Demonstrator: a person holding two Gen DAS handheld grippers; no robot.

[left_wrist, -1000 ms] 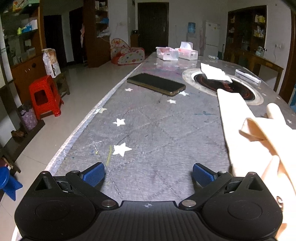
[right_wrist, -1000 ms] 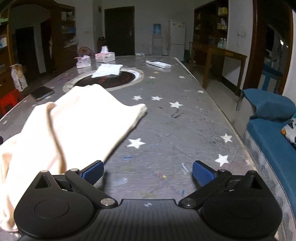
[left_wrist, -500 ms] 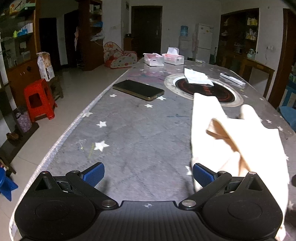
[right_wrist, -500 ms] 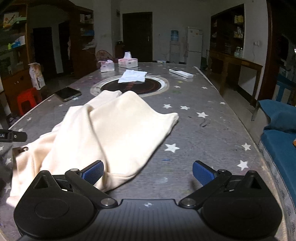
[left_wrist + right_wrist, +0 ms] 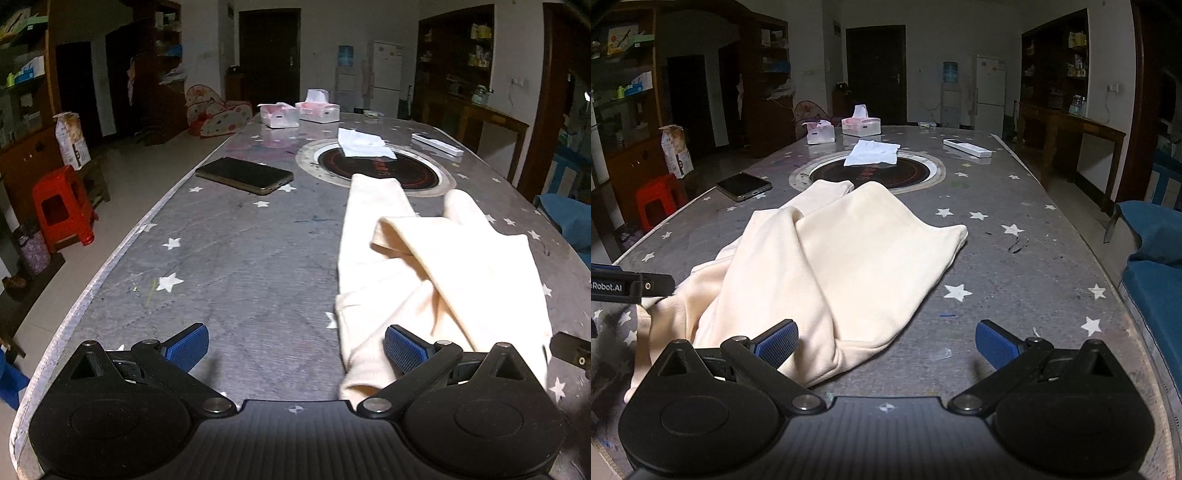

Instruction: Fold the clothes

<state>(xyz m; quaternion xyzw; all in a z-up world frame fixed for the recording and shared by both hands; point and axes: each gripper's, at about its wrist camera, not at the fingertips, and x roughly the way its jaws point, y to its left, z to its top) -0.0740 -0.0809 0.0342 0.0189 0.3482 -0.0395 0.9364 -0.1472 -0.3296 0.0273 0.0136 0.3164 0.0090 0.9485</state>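
A cream garment (image 5: 436,266) lies rumpled on the grey star-patterned table (image 5: 240,258), its far end reaching the round black hob. It also shows in the right wrist view (image 5: 842,258). My left gripper (image 5: 295,345) is open and empty at the near table edge, its right pad beside the garment's near left corner. My right gripper (image 5: 886,341) is open and empty, its left pad over the garment's near hem. The left gripper's tip shows at the left edge of the right wrist view (image 5: 628,284).
A black phone (image 5: 243,175) lies at the far left. A white cloth (image 5: 362,144) rests on the round hob (image 5: 376,170). Two tissue boxes (image 5: 299,110) and a white remote (image 5: 437,144) sit farther back. A red stool (image 5: 61,206) stands left; a blue sofa (image 5: 1156,266) is right.
Both grippers have swung toward the garment, which has come closer to the middle of each view. Both stay open. The garment itself has not visibly moved.
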